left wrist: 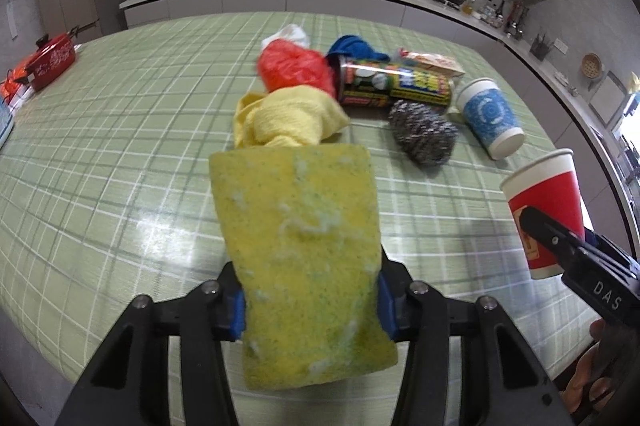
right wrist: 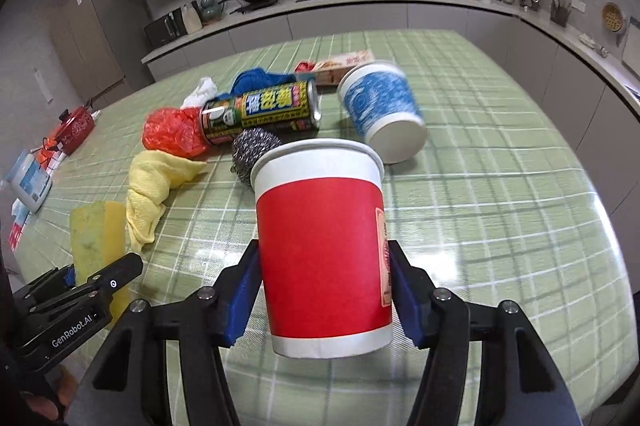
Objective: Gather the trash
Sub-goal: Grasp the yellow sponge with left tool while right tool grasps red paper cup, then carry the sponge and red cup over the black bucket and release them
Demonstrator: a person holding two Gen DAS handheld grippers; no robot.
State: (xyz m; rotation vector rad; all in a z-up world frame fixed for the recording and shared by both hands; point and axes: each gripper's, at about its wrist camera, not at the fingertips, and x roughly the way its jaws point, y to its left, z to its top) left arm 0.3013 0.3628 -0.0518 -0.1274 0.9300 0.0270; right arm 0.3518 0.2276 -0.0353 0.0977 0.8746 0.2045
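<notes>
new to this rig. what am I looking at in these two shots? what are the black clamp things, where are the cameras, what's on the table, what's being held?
No robot arm here: a person holds a hand-operated two-finger clamp in each hand. Each clamp carries a wide-angle camera looking forward along its fingers, so the black arms at the bottom of each picture are that clamp's own.

The left wrist view shows the left gripper shut on a yellow sponge. The right wrist view shows the right gripper shut on a red paper cup, held upright. Each clamp also appears at the edge of the other's picture.

On the green checked tablecloth lie a yellow cloth, a red plastic bag, a spray can on its side, a steel scourer, a tipped blue paper cup, a blue cloth and a flat packet. Behind is a kitchen counter.
</notes>
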